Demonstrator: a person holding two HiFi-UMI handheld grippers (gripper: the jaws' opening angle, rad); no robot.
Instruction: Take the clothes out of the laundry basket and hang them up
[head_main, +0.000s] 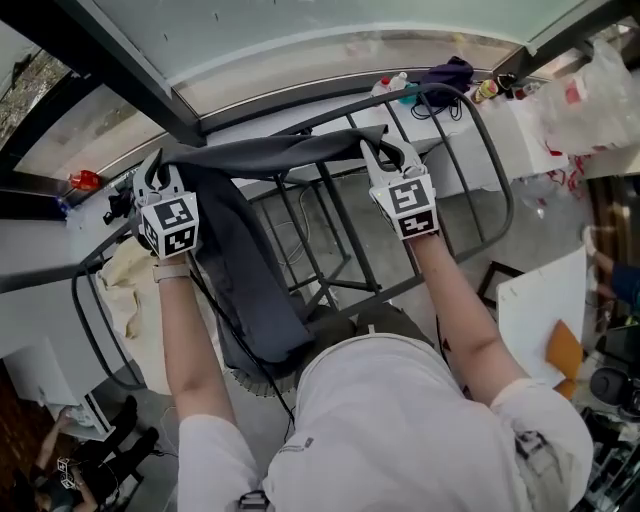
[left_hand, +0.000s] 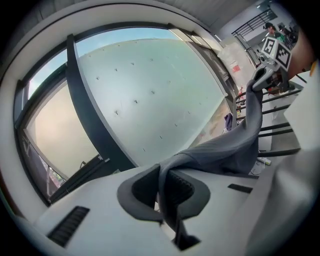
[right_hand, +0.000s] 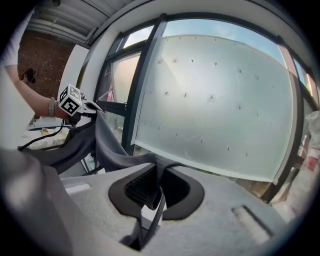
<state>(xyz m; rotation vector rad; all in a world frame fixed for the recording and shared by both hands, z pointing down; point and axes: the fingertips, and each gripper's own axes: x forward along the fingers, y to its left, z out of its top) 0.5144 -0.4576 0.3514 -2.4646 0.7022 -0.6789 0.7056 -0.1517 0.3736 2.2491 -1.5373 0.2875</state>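
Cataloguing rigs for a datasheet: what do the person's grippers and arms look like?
Left gripper and right gripper have pale grey bodies, dark ribbed fingers, and each a white cube with black square markers. A black cable runs by the left arm. The person wears a white short-sleeved T-shirt and a wristband.

Left gripper (head_main: 152, 172) and right gripper (head_main: 388, 158) raised, jaws clamped.

Dark metal drying rack (head_main: 346, 228) standing on grey floor (head_main: 478, 218). Across rack's far rail: dark grey garment (head_main: 250, 270), hanging down rack's left side. Beyond rack: white ledge (head_main: 260, 125) bearing bottles (head_main: 392, 85), purple cloth (head_main: 448, 72). Left of rack: cream cloth (head_main: 125, 280).
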